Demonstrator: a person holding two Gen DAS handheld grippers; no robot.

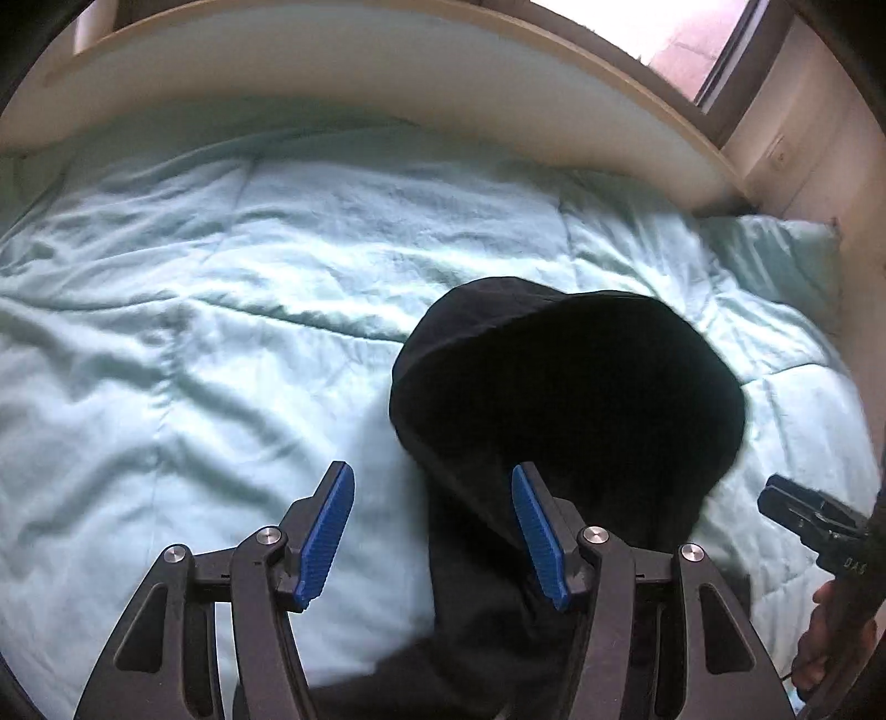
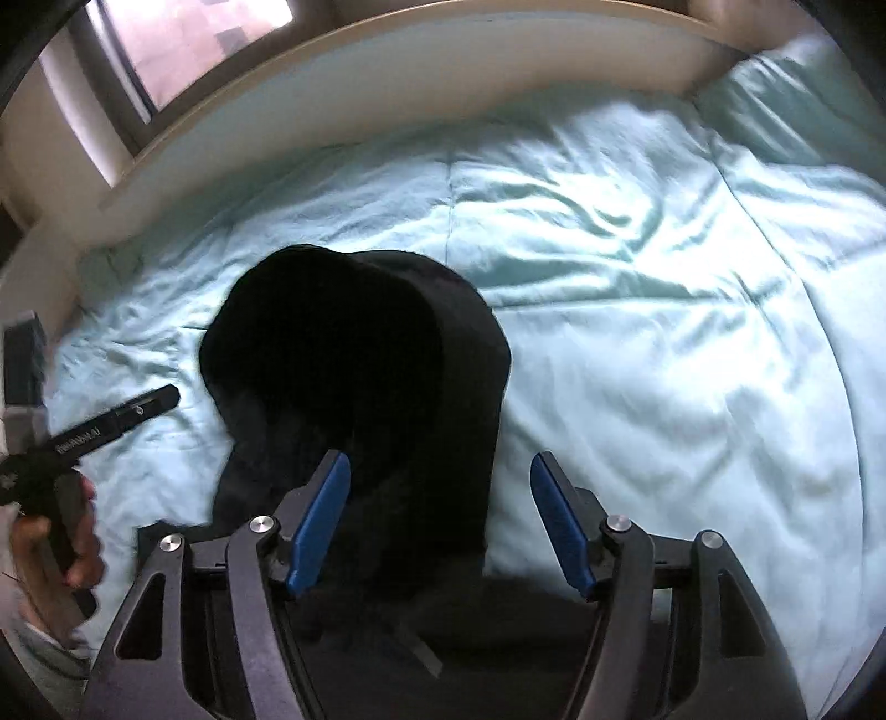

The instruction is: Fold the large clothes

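A black hooded garment [image 1: 565, 399] lies on the light green bedspread [image 1: 221, 310], its hood spread flat and pointing away from me. It also shows in the right wrist view [image 2: 354, 360]. My left gripper [image 1: 432, 531] is open and empty, hovering over the garment's left edge below the hood. My right gripper [image 2: 440, 520] is open and empty over the garment's right edge. The other gripper shows at the right edge of the left wrist view [image 1: 803, 515] and at the left edge of the right wrist view [image 2: 111, 421], held in a hand.
A pale headboard [image 1: 387, 72] curves along the far side of the bed, with a window [image 1: 698, 39] behind it. A green pillow [image 2: 786, 94] lies at the far right corner. A dark box [image 2: 22, 354] stands by the bed's left side.
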